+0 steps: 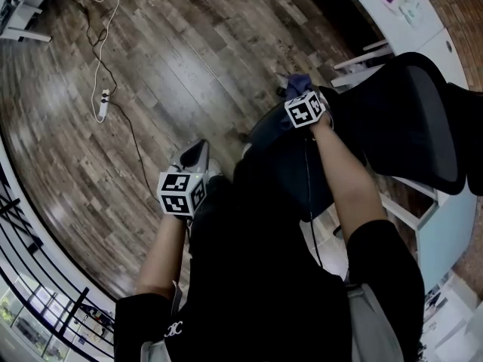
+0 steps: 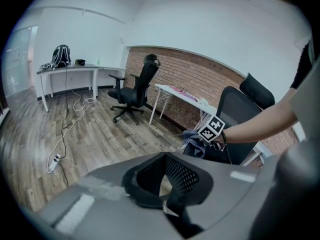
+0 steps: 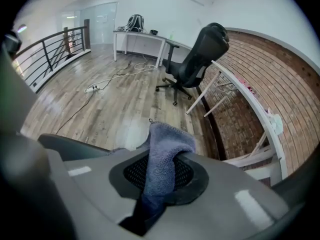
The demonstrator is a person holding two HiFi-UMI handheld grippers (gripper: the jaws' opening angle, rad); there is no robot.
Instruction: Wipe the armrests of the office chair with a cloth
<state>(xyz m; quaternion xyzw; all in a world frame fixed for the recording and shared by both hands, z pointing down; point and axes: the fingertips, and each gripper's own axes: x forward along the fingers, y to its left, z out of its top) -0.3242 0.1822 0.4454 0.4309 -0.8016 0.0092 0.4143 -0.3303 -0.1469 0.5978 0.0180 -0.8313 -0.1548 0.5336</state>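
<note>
Right gripper (image 3: 152,196) is clamped on the blue cloth (image 3: 165,149) — the cloth drapes forward over its jaws. Left gripper (image 2: 167,206) — jaws together, empty.

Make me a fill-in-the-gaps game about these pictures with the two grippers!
The right gripper is shut on a blue ____.
The left gripper holds ____.
The power strip lies on the wooden ____.
The wall along the white table is made of ____.
Missing words: cloth, nothing, floor, brick.
</note>
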